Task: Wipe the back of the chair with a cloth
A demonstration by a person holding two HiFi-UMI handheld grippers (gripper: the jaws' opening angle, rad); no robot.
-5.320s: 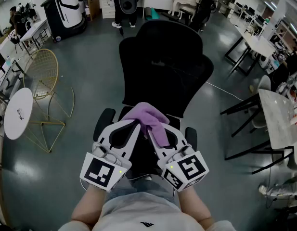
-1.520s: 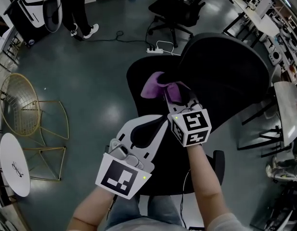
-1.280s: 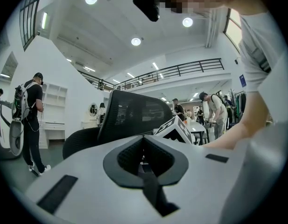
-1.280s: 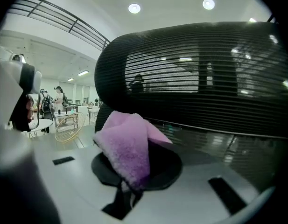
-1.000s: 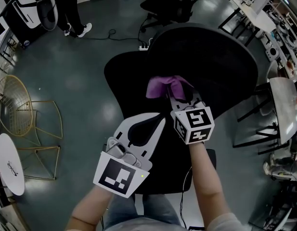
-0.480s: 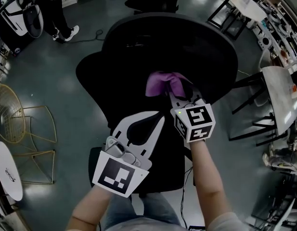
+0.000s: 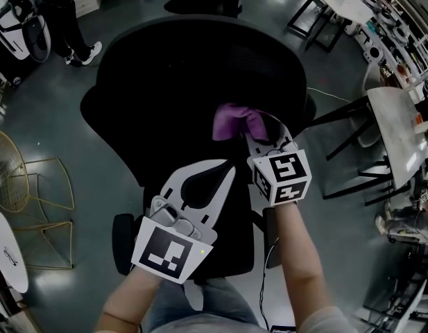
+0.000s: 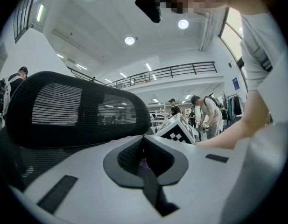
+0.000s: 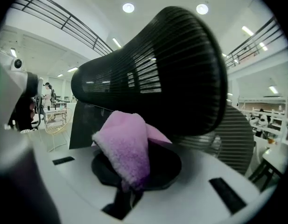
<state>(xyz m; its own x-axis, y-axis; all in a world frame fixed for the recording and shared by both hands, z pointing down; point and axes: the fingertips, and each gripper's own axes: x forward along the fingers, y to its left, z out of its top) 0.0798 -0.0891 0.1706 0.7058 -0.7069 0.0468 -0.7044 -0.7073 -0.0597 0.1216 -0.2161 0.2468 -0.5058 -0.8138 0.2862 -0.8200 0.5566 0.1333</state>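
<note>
Here, cloth in right gripper.

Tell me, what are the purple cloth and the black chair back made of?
The cloth looks like soft, fuzzy microfibre or fleece: its surface is nappy and it folds limply. The chair back seems to be stretched mesh, matte black: light shows through fine ribbed lines.
</note>
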